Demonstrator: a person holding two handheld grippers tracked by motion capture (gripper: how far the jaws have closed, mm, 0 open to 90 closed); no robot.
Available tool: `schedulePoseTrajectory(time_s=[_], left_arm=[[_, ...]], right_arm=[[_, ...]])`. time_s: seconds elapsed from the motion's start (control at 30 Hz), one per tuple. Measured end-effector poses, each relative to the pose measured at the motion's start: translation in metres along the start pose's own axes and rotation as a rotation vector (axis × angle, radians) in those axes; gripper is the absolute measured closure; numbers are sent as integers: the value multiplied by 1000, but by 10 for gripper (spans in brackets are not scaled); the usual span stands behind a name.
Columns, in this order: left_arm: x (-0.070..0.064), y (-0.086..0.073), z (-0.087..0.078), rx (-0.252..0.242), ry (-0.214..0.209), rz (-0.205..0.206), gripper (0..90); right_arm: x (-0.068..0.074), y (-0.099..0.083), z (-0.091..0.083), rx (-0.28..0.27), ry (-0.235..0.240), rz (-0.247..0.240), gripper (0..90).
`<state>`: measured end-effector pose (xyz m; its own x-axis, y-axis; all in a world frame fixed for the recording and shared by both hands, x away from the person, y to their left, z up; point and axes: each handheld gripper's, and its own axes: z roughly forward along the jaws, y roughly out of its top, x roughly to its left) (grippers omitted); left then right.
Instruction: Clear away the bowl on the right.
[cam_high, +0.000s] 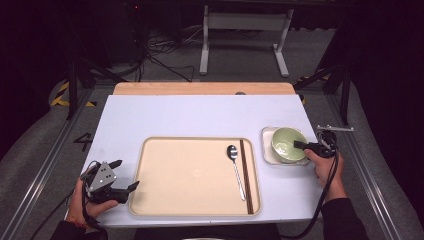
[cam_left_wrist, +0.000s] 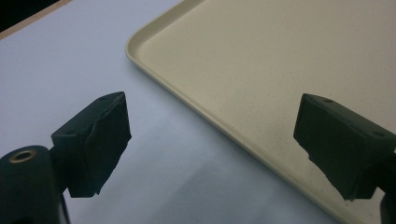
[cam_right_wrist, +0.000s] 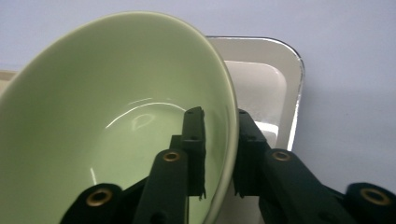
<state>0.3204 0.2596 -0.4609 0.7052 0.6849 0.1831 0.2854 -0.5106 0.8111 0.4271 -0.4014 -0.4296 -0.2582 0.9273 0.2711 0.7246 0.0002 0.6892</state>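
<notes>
1. Closest to me, my left gripper (cam_high: 121, 189) sits at the near left corner of the table (cam_high: 165, 112), just off the near left edge of the beige tray (cam_high: 150, 200). Its jaws stand wide apart with nothing between them; in the left gripper view one jaw hangs over the bare table and the other over the tray rim (cam_left_wrist: 187, 105).
2. A little farther in, on the right part of the tray, lie a metal spoon (cam_high: 236, 170) and a pair of dark chopsticks (cam_high: 245, 175). Both run near-to-far, side by side; the spoon's bowl end points away from me.
3. Beyond the tray's right edge, my right gripper (cam_high: 299, 145) has its jaws clamped on the rim of the green bowl (cam_high: 285, 142). In the right gripper view, one jaw is inside the bowl (cam_right_wrist: 116, 116) and the other outside, pinching the wall on the side nearest my right hand (cam_high: 325, 167).
4. The bowl is round, so it has no long axis to speak of; its mouth faces up and appears tipped in the right gripper view.
5. The bowl sits in a shallow white dish (cam_high: 267, 150), just right of the tray; the dish's far corner (cam_right_wrist: 280, 70) shows past the bowl's rim.
6. Farthest off, a wooden strip (cam_high: 200, 88) runs along the table's far edge.
</notes>
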Motion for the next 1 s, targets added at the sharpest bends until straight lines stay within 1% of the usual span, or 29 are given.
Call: schedulePoseTrajectory(time_s=[0.1, 0.13, 0.27, 0.33, 0.37, 0.43, 0.47, 0.57, 0.63, 0.8, 0.9, 1.0], left_arm=[[1, -2, -1, -5, 2, -7, 118], [1, -2, -2, -8, 5, -10, 117], [0, -2, -2, -5, 6, 3, 118], [0, -1, -3, -10, 5, 3, 117], [-1, -1, -3, -12, 5, 10, 117], [-1, -1, -3, -11, 4, 10, 117], [-1, -1, -4, -11, 8, 4, 116], [-1, -1, -5, -14, 13, 3, 117], [-2, -1, -4, -10, 13, 3, 116], [-2, -1, -3, -2, 11, 7, 116], [-2, -1, -3, -2, 12, 4, 116], [-2, -1, -3, -1, 12, 5, 116]], right_arm=[[-2, -1, 0, -11, -6, 3, 833], [-1, -1, -1, -14, -10, 3, 834], [3, -1, -1, -25, -28, -12, 835], [4, -2, -2, -30, -33, -22, 836], [5, -2, -2, -34, -32, -22, 837], [5, -3, -4, -43, -35, -32, 841], [5, -3, -5, -46, -33, -27, 843], [4, -4, -8, -57, -34, -22, 844], [6, -2, -11, -70, -37, -38, 843], [9, -1, -13, -82, -45, -49, 839], [8, -1, -16, -96, -64, -61, 837], [7, -1, -19, -113, -65, -53, 837]])
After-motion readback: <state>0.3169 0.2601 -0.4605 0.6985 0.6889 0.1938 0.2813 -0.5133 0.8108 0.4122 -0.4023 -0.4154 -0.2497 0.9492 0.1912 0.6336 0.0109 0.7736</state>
